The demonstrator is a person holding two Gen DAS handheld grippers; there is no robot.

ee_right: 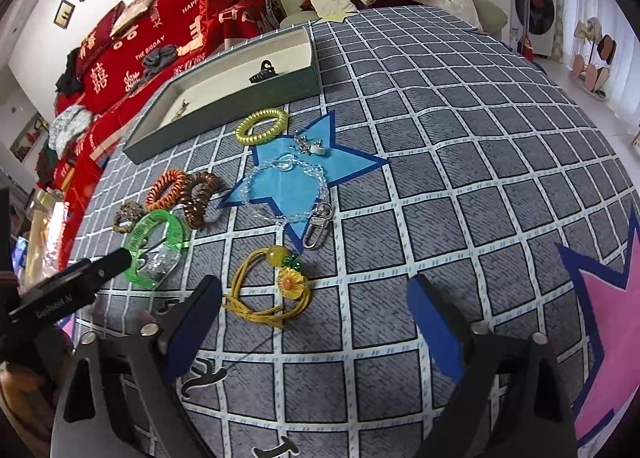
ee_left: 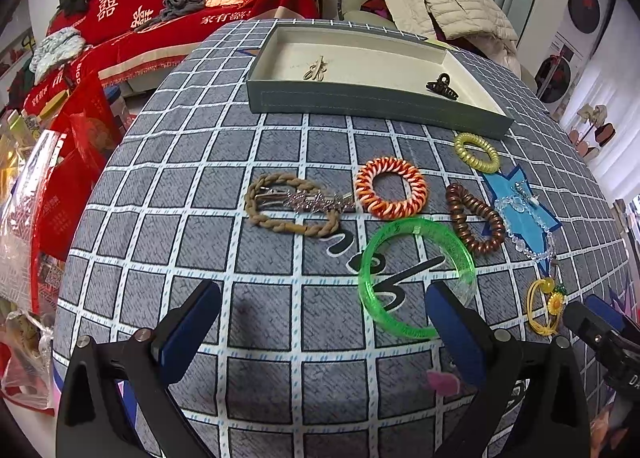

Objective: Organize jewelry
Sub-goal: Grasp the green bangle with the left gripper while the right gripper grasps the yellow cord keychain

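Jewelry lies loose on the checked tablecloth (ee_left: 280, 161) in front of the grey tray (ee_left: 360, 101). In the tray I see only 2 pieces: a dark claw clip (ee_left: 442, 85) and a small tan clip (ee_left: 316, 69), its shape hard to make out. My left gripper (ee_left: 320, 322) stands apart, empty, its right finger hiding part of the green bangle (ee_left: 400, 258). My right gripper (ee_right: 316, 310) is apart too, around the yellow flower tie (ee_right: 276, 286) without touching
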